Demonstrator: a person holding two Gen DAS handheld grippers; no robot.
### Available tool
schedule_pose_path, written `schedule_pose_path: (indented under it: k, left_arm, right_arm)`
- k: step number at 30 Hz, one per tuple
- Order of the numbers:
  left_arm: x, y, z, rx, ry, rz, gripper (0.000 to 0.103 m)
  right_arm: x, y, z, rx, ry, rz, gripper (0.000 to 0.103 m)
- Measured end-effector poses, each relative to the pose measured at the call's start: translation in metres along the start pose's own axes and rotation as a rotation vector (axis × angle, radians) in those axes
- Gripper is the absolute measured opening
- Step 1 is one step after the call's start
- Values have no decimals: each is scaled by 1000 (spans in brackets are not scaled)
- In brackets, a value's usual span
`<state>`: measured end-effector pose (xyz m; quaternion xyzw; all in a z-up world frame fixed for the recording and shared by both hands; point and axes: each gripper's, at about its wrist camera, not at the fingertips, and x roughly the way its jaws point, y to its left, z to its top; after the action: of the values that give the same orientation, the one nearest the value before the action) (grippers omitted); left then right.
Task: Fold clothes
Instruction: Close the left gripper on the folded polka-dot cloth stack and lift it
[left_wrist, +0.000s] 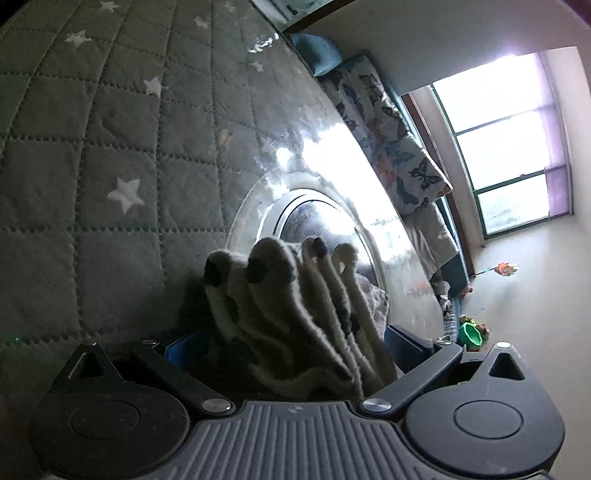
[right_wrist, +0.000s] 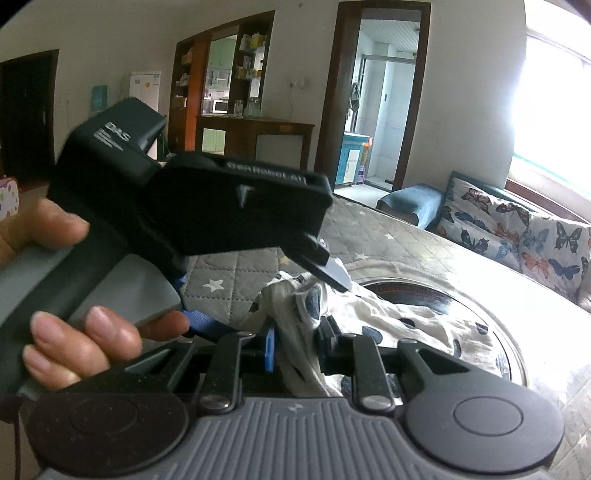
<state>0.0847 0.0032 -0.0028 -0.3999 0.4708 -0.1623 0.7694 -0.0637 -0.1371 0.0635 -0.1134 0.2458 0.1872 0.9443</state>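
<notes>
Over the quilt (left_wrist: 110, 155), left tongs (left_wrist: 280, 343) clamp bunched spotted cloth (left_wrist: 295, 314); right tongs (right_wrist: 295, 347) pinch the same cloth (white, dark dots) nearly closed.

1. The garment (right_wrist: 369, 317) is showing as thin, soft white cloth with dark spots, crumpled and matt.
2. The quilted cover (left_wrist: 110, 155) is appearing as grey stitched fabric, matt, printed with pale stars.
3. The clear sheet (left_wrist: 354, 177) along the cover's far edge is gleaming like glossy, smooth plastic.
4. The left gripper (left_wrist: 295, 354) and right gripper (right_wrist: 295, 347) are presenting matt black plastic bodies, ribbed grey centres and blue pads.
5. The cabinet (right_wrist: 255, 136) is looking like dark polished wood.
</notes>
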Motion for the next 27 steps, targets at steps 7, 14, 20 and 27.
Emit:
schedule_pose_path:
  k: [7, 14, 20, 27]
  left_arm:
    - [-1, 4, 2, -12, -21, -18, 98]
    - [0, 9, 0, -31, -42, -26, 80]
    - [0, 5, -5, 28, -60, -6, 71]
    - [2, -2, -8, 52, -39, -45, 92]
  right_arm:
    - [1, -3, -2, -1, -3, 13, 20]
    - [3, 0, -7, -39, -1, 18, 20]
    - [8, 1, -9, -66, 17, 28, 20]
    - [8, 2, -9, -95, 4, 26, 20]
